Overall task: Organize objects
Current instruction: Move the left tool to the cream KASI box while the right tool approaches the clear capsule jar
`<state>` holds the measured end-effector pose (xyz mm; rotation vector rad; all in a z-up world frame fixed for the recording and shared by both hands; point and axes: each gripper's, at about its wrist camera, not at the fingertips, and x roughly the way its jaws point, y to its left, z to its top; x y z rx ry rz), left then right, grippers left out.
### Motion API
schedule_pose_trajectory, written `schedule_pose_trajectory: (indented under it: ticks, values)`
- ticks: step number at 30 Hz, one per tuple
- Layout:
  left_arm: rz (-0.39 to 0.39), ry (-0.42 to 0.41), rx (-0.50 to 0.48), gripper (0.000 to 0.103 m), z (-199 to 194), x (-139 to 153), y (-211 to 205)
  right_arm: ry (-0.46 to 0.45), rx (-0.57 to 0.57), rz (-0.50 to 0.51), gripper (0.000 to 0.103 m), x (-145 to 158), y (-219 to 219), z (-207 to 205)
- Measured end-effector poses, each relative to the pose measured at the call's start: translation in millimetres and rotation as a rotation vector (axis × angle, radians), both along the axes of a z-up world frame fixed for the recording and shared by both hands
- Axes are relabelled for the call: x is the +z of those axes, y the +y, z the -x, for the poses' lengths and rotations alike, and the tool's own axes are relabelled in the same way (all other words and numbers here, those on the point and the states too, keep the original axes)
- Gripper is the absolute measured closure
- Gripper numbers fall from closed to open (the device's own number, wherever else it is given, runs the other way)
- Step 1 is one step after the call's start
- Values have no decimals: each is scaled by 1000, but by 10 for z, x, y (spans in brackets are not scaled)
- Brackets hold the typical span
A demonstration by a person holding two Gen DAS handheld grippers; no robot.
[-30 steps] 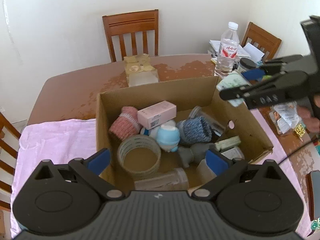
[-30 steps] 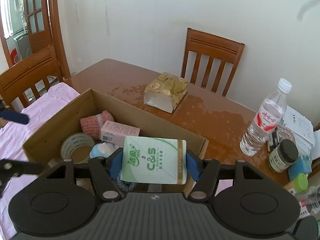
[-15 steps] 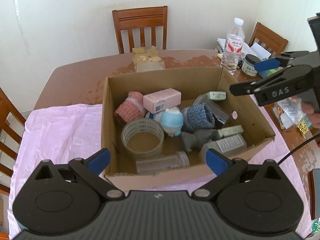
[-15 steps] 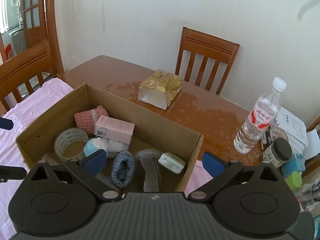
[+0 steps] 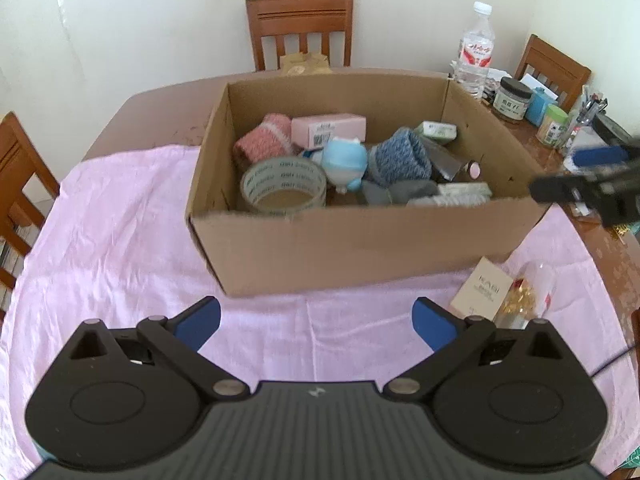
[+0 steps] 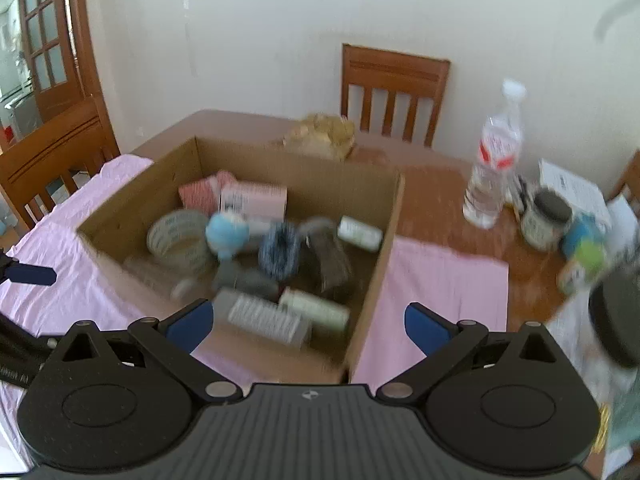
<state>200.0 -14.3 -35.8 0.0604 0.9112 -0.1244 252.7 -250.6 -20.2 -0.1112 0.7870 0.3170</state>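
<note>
A cardboard box (image 5: pixel 360 244) stands on a pink cloth (image 5: pixel 112 248). It holds a tape roll (image 5: pixel 283 188), a blue toy (image 5: pixel 345 160), a pink box (image 5: pixel 328 128), rolled socks and a green-white tissue pack (image 5: pixel 437 131), which also shows in the right wrist view (image 6: pixel 359 233). My left gripper (image 5: pixel 318 324) is open and empty, in front of the box. My right gripper (image 6: pixel 306 324) is open and empty, at the box's near right corner (image 6: pixel 360 344). It shows blurred in the left wrist view (image 5: pixel 592 184).
A tan KABI box (image 5: pixel 482 294) and a clear packet (image 5: pixel 528 296) lie on the cloth right of the cardboard box. A water bottle (image 5: pixel 475 50), jars (image 5: pixel 512 99) and papers crowd the table's right side. A gold-wrapped package (image 6: pixel 320 136) sits behind the box. Chairs surround the table.
My right gripper let go of the tissue pack, which now lies in the box, and opened. Both grippers have pulled back from the box toward the near side.
</note>
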Motion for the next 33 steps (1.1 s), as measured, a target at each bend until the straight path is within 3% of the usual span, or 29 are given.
schedule_pose_trajectory:
  ticks: [7,12,23,29,33]
  values:
    - [38,19,35,2,134,-216,0,40,-27,42,0,-477,-9,302]
    - [71,42,68,2,211,-303,20,89,-26,-3,0,-694,-54,244]
    - [61,68,74,2,366,-394,103,204,9,-66,0,-818,13,327]
    - [61,82,61,2,376,-428,132,231,16,-25,0,-829,159,481]
    - [65,85,52,2,359,-438,125,199,-5,47,0,-881,272,506]
